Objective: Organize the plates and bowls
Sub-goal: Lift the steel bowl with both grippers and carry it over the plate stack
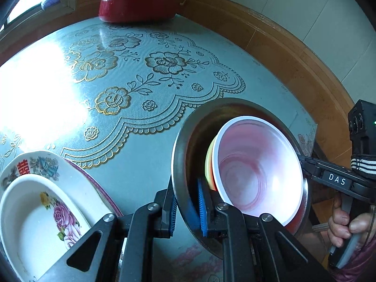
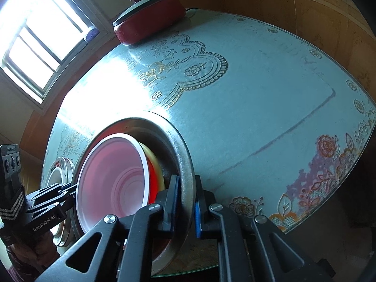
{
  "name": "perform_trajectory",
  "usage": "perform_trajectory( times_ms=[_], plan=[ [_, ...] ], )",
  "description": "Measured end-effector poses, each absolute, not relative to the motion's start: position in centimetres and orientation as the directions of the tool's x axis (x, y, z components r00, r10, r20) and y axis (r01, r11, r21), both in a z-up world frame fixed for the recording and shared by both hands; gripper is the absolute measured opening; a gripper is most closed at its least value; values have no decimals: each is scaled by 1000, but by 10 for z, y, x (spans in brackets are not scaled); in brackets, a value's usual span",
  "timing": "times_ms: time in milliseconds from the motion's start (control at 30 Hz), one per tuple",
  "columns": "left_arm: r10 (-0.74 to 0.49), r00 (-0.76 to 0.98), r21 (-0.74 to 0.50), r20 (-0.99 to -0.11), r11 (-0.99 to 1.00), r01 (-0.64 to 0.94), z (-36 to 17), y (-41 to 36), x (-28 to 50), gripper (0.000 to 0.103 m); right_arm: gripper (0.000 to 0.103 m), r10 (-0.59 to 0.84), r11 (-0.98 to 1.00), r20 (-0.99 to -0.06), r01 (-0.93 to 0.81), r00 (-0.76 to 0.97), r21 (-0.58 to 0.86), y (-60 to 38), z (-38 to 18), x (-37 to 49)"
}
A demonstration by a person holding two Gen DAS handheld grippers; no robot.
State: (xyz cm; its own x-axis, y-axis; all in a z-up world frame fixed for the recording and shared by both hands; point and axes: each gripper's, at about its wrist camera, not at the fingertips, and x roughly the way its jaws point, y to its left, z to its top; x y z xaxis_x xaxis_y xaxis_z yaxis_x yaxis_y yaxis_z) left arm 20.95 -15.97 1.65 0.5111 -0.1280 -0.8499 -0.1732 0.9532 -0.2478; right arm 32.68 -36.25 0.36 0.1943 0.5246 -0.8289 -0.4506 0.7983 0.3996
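A steel bowl [image 1: 185,155] is held tilted above the table, with a white-and-pink bowl [image 1: 256,164] and a red-yellow one [image 1: 209,164] nested inside. My left gripper [image 1: 188,208] is shut on its near rim. My right gripper [image 2: 186,202] is shut on the opposite rim of the steel bowl [image 2: 183,150]; the nested pink bowl [image 2: 112,176] sits left of it. A white flowered bowl [image 1: 40,223] rests on a decorated plate [image 1: 77,183] at lower left.
A red lidded electric pot [image 1: 137,5] stands at the table's far edge, also in the right wrist view [image 2: 150,20]. The table [image 2: 258,82] has a blue floral cover. Wood-panelled wall runs behind; a window is at left.
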Motion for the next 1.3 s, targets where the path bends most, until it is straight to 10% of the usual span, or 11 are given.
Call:
perform_trajectory(
  times_ms=[1300],
  plan=[
    [-70, 576, -223, -815, 954, -199, 33, -170, 191, 15, 10, 621, 748, -775, -380, 113, 544, -373, -8, 321]
  ],
)
